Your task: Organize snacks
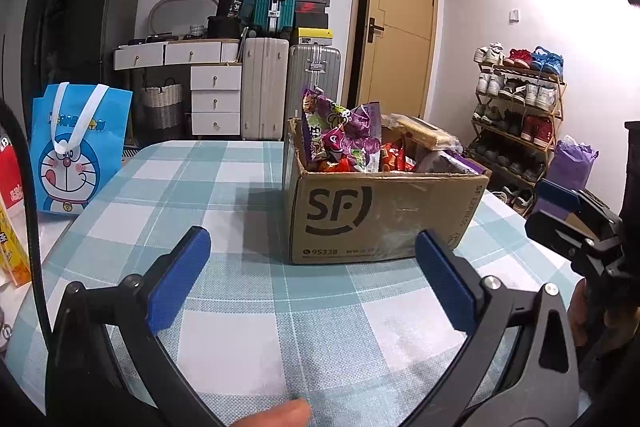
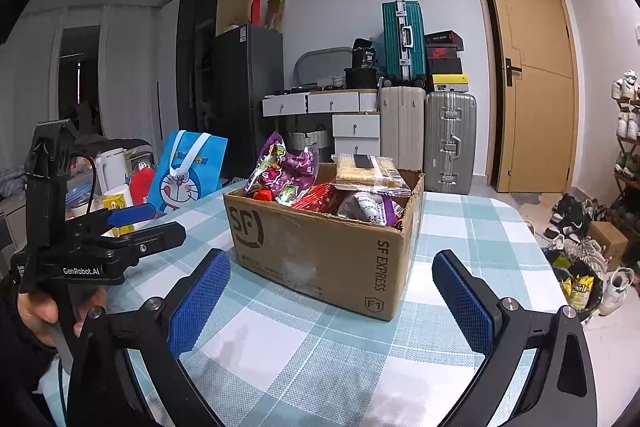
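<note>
box: brown cardboard SF box [image 1: 384,219] packed with snack packets [image 1: 344,137], 12 o'clock on checked tablecloth [image 1: 240,307]
left gripper [image 1: 312,283]: spread, empty
right gripper [image 2: 332,295]: spread, empty
surroundings: blue cartoon tote bag [image 1: 78,151] 10 o'clock; path clear

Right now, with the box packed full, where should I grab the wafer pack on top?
Take the wafer pack by its long side edges, coming down from above with the right gripper. It lies flat on the pile, above the box rim, so its edges look free; the purple bag crowds its left.
</note>
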The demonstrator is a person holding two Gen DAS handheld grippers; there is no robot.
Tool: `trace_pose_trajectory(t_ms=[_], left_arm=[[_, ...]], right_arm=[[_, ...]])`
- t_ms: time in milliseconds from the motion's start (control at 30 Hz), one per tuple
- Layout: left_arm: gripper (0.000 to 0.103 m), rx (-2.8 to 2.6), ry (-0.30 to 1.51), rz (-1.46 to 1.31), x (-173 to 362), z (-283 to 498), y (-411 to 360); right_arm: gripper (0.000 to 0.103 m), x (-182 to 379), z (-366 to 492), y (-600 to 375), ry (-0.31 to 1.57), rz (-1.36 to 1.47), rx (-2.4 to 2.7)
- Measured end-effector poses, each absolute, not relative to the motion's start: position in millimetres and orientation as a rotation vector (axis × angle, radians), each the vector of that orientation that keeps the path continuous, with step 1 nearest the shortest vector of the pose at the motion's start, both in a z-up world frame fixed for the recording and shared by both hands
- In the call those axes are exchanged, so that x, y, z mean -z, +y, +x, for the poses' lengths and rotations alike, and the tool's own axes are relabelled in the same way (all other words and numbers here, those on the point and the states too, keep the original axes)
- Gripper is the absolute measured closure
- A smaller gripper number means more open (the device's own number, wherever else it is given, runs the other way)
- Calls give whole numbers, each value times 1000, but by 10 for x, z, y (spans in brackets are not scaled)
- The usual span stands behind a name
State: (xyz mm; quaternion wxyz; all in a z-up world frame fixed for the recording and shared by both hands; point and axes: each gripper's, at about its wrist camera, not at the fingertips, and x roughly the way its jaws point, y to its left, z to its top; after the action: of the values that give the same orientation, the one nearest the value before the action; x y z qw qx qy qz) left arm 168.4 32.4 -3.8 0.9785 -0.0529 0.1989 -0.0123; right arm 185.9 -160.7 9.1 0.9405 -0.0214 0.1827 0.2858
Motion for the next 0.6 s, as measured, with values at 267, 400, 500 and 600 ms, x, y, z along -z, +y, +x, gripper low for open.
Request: trace_pose_trajectory(t_ms=[267,400,500,600], left_arm=[[1,25,401,-106,39,1685,323],[1,26,400,-105,35,1684,321],[1,26,400,-105,39,1680,322],[1,26,401,-106,43,1682,323]], right_arm=[[0,-90,1862,-1610,373,-45,-585],[0,-90,1863,-1624,373,-44,-584],[0,-93,1860,-1625,373,-44,-584],[0,-93,1861,-1625,373,-44,-584]])
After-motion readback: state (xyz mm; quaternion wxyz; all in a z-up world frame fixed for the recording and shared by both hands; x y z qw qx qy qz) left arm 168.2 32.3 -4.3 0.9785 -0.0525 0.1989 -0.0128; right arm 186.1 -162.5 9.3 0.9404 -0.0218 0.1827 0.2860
